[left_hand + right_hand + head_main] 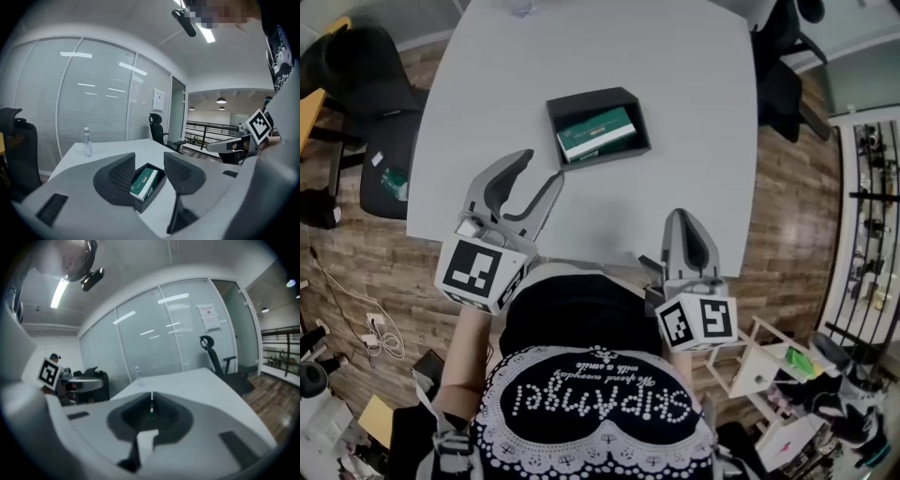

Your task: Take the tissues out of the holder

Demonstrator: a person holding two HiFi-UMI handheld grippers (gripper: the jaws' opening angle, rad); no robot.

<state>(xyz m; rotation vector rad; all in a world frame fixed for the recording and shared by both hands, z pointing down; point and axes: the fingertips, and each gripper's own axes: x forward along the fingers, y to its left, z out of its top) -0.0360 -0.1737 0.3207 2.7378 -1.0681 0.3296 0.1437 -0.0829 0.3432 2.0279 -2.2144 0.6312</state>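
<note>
- L gripper (544, 166): jaws apart, nothing btwn the pads, short of the holder (592, 98), off its near-left corner. Risk as I judge it: coming in too low, a jaw tip hits the holder's near wall & shoves the whole box across the table (487, 75) instead of reaching inside.
- Green tissue pack (596, 133): lies askew inside the holder. Risk: the wrapper looks soft, w/ little room btwn it & the holder's walls, so a shallow pinch prob slips off or just crumples the top.
- Holder looks light & loose. If the pack drags on its walls, the holder may lift w/ it.
- R gripper (680, 217): jaws closed, empty, well apart from the holder on its near-right side, so nothing braces the holder.
- Pack vs jaws: in the left gripper view the tissue pack (144, 182) & holder (152, 196) sit in the gap btwn the L jaws, beyond the tips, untouched. From the R jaws the holder is well apart.
</note>
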